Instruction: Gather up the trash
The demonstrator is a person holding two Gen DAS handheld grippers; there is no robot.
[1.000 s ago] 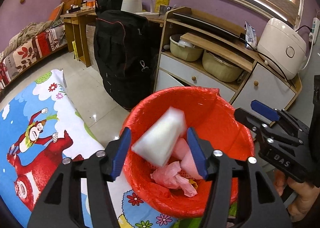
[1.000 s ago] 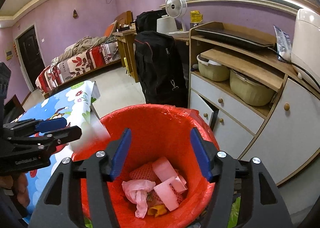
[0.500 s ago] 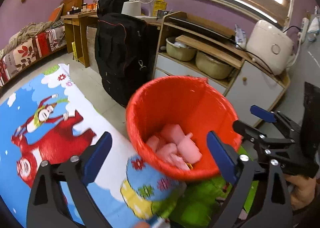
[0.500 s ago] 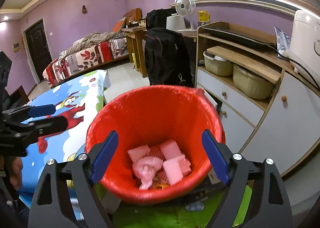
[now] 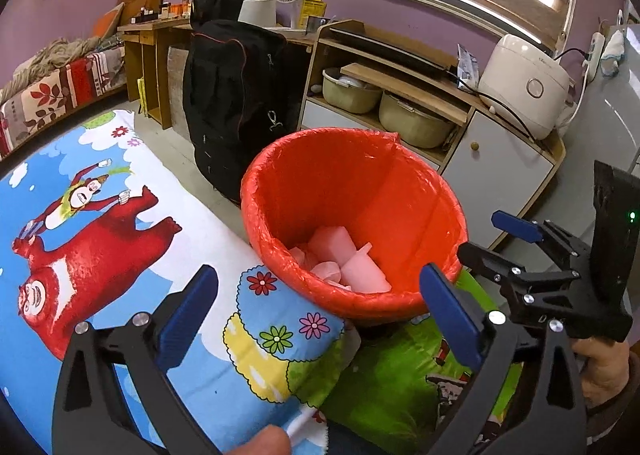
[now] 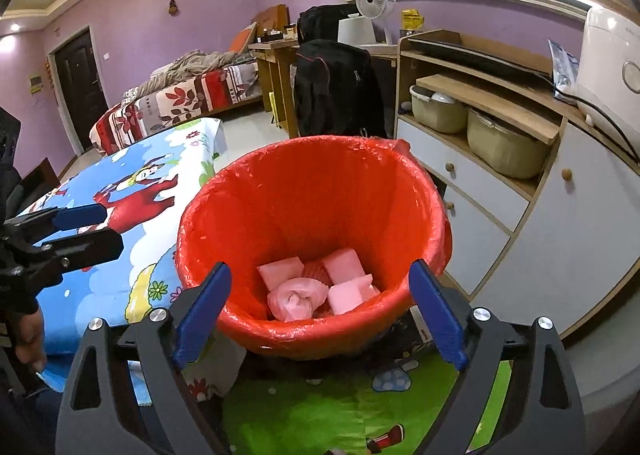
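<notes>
A red bin lined with a red bag (image 5: 400, 199) (image 6: 280, 199) stands beside the cartoon-print tablecloth. Inside lie pale foam blocks (image 5: 362, 269) (image 6: 344, 297) and a crumpled pink bag (image 6: 294, 297). My left gripper (image 5: 318, 313) is open and empty, low in front of the bin over the table corner. My right gripper (image 6: 320, 305) is open and empty, its jaws spread wide at the bin's near rim. Each gripper shows in the other's view: the right one (image 5: 516, 251) at the right, the left one (image 6: 76, 231) at the left.
The table with its blue cartoon cloth (image 5: 100, 255) fills the left. A black bag (image 5: 236, 103) stands behind the bin. A wooden cabinet (image 5: 500, 159) with pots and a white rice cooker (image 5: 524, 83) is at the right. A bed (image 6: 180, 99) lies at the back left.
The white foam block between my left gripper's jaws dropped into the bin. Both grippers opened wider and pulled back from the bin.
</notes>
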